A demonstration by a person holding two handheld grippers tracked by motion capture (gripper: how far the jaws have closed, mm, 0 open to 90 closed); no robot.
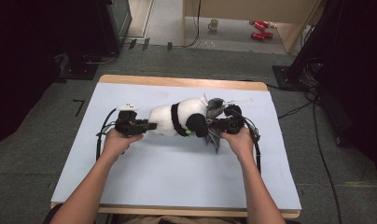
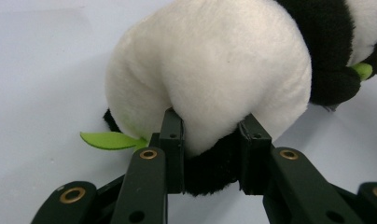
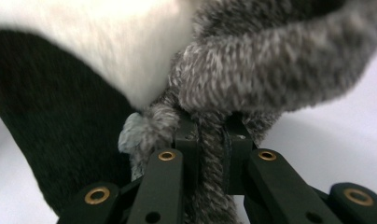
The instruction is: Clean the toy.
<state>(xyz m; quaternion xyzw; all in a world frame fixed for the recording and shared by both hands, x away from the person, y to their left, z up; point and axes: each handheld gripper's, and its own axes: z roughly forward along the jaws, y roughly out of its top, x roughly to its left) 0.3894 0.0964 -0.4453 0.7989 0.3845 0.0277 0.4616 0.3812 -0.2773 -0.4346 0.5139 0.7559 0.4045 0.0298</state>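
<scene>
Nearest the person, the two hands hold their tools level over the pale blue surface (image 1: 168, 177). The left gripper (image 1: 147, 126) has its fingers (image 2: 172, 140) pressed into the rump end of the plush panda (image 1: 179, 119), part closed, the white pile bulging between and around them. The right gripper (image 1: 213, 125) is pinched nearly tight on a strand of the grey knitted scarf (image 1: 215, 107) at the panda's neck (the yarn fills the narrow gap between its fingers (image 3: 189, 140)).

The panda lies on its side across the middle of the surface, between the two tools. It looks light and very soft: it will give under any squeeze and sag where unsupported, so a deep bite into the stuffed body holds better than a pinch of fur. The scarf is limp and stretchy, likely to slide or tighten on the neck when pulled; the strand beside the knot seems the surest hold. A green felt leaf (image 2: 107, 140) pokes out beneath, too flimsy to pull on.
</scene>
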